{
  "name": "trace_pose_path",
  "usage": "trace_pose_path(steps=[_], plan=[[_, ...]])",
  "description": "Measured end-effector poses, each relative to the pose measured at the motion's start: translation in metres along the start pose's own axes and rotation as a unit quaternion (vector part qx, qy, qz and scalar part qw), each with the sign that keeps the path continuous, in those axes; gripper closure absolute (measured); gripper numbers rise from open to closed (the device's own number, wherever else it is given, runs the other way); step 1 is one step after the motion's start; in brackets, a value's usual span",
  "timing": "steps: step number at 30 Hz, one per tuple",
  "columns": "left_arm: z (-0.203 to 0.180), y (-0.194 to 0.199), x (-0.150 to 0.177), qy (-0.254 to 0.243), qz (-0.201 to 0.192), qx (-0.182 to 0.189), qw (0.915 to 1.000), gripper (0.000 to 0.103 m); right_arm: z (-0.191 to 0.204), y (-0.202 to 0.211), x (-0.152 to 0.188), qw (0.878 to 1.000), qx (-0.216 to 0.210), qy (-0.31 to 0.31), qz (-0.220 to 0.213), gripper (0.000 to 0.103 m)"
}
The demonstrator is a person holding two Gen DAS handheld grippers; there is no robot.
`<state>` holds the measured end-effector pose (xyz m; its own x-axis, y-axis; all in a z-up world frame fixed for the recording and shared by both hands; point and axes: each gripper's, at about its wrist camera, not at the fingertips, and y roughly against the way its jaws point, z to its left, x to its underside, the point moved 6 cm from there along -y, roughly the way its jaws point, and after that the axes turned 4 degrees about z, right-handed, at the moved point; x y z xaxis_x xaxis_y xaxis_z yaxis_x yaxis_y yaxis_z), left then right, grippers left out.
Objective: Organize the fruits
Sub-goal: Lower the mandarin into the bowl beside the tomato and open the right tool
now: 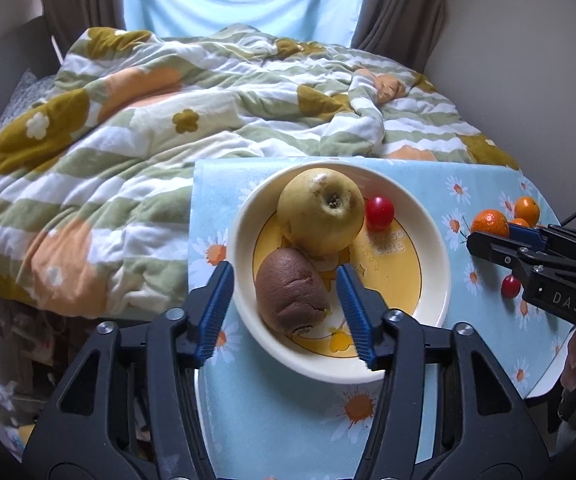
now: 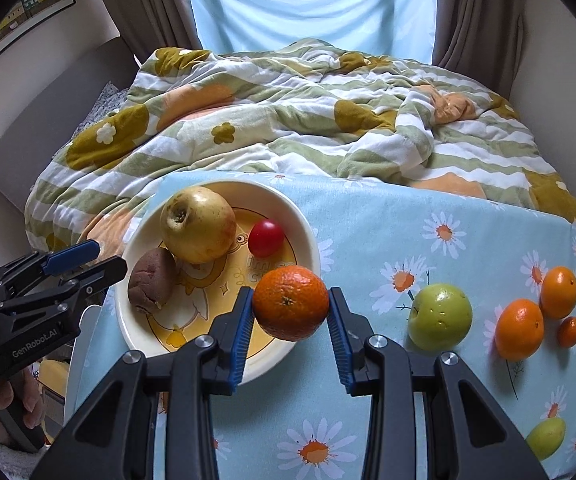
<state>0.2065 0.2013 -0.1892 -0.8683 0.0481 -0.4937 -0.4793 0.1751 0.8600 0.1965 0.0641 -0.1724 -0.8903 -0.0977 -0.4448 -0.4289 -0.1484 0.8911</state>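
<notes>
While left tongs [image 1: 286, 312] gape, right tongs [image 2: 291, 330] clamp orange [image 2: 290, 303]

The round cream bowl [image 2: 311, 240] carries a yellow cartoon print on its floor. In it lie a pale yellow apple [image 2: 198, 229], a dull brown oval fruit [image 2: 152, 280] and a small glossy red tomato [image 2: 266, 237]. The bright orange mandarin [image 2: 289, 302] sits between blue ribbed pads [image 2: 242, 336] on black fingers. The light blue tablecloth [image 2: 367, 216] is printed with white daisies, orange at their centres. On it: a green apple [image 2: 439, 317] and three more orange citrus fruits [image 2: 519, 329] — all one shade. The rumpled quilt [image 2: 288, 120] shows wavy green and white stripes — with mustard and peach flowers.
</notes>
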Motion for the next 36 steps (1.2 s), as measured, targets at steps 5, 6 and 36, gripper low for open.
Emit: trace_pose_path(steps=[5, 6, 36], plan=[[0.007, 0.011, 0.009, 0.005, -0.015, -0.005, 0.9999, 0.0, 0.003, -0.003, -0.001, 1.0, -0.003, 0.002, 0.002, 0.069], [0.008, 0.011, 0.011, 0.004, -0.014, -0.007, 0.9999, 0.0, 0.005, -0.004, -0.001, 1.0, -0.004, 0.004, 0.004, 0.069], [0.01, 0.008, 0.057, 0.072, 0.03, -0.064, 0.9949, 0.0, 0.031, -0.082, -0.01, 0.992, -0.056, 0.088, 0.072, 0.064]])
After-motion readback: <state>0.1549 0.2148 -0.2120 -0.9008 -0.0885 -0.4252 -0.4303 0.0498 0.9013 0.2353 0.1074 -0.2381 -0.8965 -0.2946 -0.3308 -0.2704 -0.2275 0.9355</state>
